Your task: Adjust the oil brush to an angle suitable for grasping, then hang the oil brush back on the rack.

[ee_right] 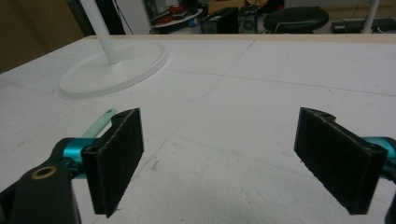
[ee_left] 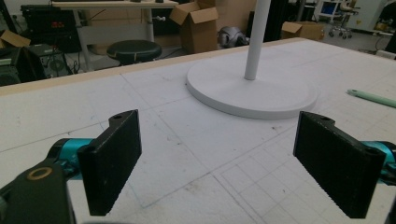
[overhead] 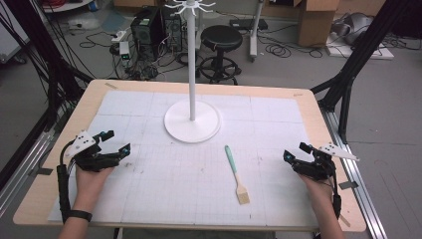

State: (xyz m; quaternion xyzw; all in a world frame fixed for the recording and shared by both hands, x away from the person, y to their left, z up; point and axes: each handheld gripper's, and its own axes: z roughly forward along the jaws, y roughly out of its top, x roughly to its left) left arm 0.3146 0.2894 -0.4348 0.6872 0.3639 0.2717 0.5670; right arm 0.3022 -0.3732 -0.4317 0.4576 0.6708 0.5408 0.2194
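The brush (overhead: 235,174) lies flat on the white mat (overhead: 149,189), a little right of the table's middle and just in front of the round base of the white stand (overhead: 192,121), apart from it. Its long axis runs nearly toward and away from the person, slightly slanted: the mint-green handle end points up toward the stand's base, the pale bristle head lies nearer the person and a touch further right. The right gripper (overhead: 294,152) hovers well to the right of it near the mat's right edge, jaws spread wide with nothing between them; in the right gripper view the handle tip (ee_right: 100,124) peeks out beside the left pad, so the brush sits off to that gripper's left, not between the pads. The left gripper (overhead: 115,142) rests near the mat's left edge, also wide open and empty, with the handle (ee_left: 372,98) just visible far off at the right of its view. Of the 2 hands the right looks nearer the brush, so a pickup probably means sliding that gripper leftward and closing across the thin handle
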